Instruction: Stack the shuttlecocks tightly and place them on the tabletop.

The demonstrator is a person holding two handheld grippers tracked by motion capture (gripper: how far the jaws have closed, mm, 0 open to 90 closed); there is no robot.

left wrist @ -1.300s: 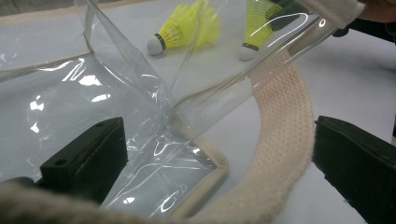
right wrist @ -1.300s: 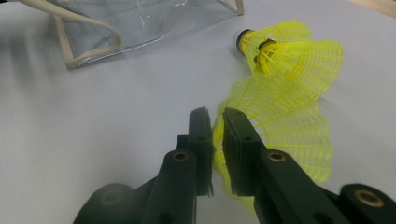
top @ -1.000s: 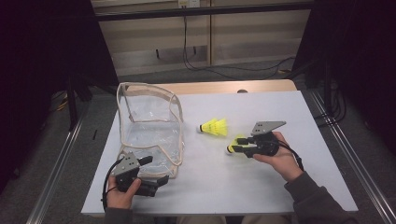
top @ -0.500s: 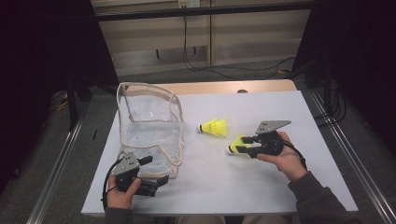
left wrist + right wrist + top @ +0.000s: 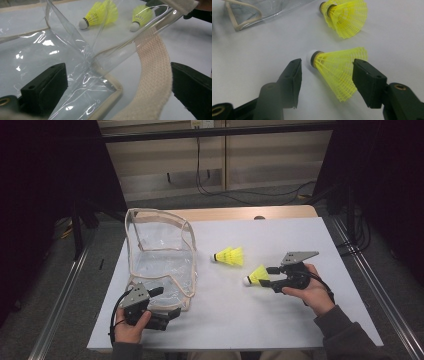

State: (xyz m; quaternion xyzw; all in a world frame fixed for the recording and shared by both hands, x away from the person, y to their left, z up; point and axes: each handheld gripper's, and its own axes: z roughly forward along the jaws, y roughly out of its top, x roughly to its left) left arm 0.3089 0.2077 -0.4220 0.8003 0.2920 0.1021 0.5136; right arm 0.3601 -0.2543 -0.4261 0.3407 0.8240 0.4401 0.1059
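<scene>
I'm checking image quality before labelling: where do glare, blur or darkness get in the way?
High view: the surroundings fall into darkness and only the white table is lit. Left gripper view: bright glare spots on the clear bag, with the woven strap softly blurred up close. Right gripper view: the nearer shuttlecock is fairly sharp, with soft shadows.

Desk (image 5: 300, 330): white top, a wooden strip showing along its far edge. Lying directly on it: a clear plastic bag (image 5: 160, 265) with beige webbing trim, at left; two yellow shuttlecocks, one (image 5: 229, 256) near centre, the other (image 5: 256, 275) just right of it.
</scene>
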